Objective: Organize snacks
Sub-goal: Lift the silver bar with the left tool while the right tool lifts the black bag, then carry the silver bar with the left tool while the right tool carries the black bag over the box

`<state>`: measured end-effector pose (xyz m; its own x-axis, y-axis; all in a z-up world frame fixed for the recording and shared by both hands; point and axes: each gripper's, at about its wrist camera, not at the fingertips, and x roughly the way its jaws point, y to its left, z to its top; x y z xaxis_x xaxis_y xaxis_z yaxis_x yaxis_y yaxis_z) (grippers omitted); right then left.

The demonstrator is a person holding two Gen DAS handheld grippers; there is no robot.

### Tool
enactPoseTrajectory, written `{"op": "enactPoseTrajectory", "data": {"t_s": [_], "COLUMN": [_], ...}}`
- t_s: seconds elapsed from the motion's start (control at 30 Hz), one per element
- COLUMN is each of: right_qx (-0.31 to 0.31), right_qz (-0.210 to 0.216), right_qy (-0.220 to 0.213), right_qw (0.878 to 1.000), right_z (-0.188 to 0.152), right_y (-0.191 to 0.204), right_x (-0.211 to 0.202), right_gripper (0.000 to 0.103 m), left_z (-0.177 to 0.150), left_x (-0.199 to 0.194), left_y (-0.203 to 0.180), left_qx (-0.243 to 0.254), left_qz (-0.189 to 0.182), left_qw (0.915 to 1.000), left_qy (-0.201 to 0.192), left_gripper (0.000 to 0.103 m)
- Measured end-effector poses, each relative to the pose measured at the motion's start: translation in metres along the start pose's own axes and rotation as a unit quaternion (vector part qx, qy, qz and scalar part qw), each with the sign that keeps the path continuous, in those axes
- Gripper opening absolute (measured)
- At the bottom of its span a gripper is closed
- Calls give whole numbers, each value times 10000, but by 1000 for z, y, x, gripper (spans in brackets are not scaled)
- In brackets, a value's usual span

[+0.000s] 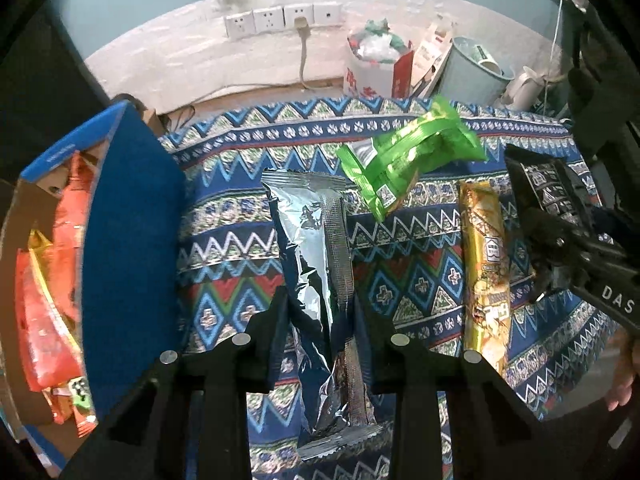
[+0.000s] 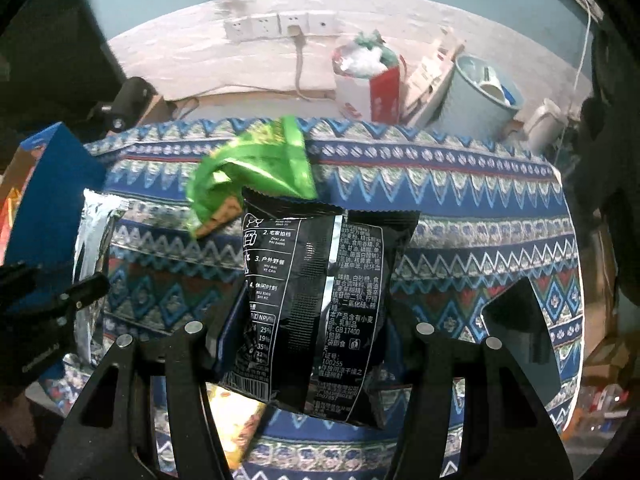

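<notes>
My left gripper (image 1: 320, 320) is clenched on the silver packet (image 1: 316, 264), pads pinching it across its narrow width a little below the middle. The packet's long axis runs along my line of sight, far end up toward the back edge of the table (image 1: 400, 128), near end hanging under the fingers. It looks lifted clear of the patterned cloth (image 1: 420, 264), though I can't be sure the lower tip is free.

What the next move turns on is the blue box (image 1: 132, 232), which sits just to the left of this gripper at the table's left edge, its tall wall facing the packet. Its open inside already holds orange and red packets (image 1: 52, 280). I judge the silver packet must go up and over that wall, then down lengthwise, so it needs height first. The left hand is clearly the nearer one to the box.

My right gripper (image 2: 310, 328) is gripping the black packet (image 2: 320, 300) across its lower half, the bag standing upright between the fingers with its printed back toward me. It has the whole table to cross to reach the box, with the left gripper in the way, so I'd let the left go first.

Left on the cloth: the gold packet (image 1: 486, 276), lying lengthwise between the two grippers, and the green packet (image 1: 404, 160) crumpled near the back edge. The right front of the table carries a dark flat thing (image 2: 520, 328); the middle is open room.
</notes>
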<state>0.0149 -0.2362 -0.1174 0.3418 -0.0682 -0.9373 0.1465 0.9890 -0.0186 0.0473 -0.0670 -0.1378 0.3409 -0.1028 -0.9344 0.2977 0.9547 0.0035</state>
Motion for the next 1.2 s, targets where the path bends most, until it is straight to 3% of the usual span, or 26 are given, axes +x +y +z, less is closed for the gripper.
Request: {"op": "enactPoseTrajectory", "data": {"t_s": [0.47,0.77,1.2], "right_qx": [-314,-603,-998], "right_qz": [203,479,873], "right_qy": [-347,-490,-635], "right_qw": [9987,9958,9891], "right_z": [10,16,29], "right_y": [45,88,159], "right_x": [-30,-46,-62], "right_gripper": [57,57,57], "left_z": [-5,-12,-21], "left_x": [-52,-84,-116], "left_y": [16,35,95], "left_qx": [74,-23,-440], "left_qz": [254,175,200], "left_qw": [9978,9957,9910], "left_qy": [-606,-908,-1248], "left_gripper": [31,31,31]}}
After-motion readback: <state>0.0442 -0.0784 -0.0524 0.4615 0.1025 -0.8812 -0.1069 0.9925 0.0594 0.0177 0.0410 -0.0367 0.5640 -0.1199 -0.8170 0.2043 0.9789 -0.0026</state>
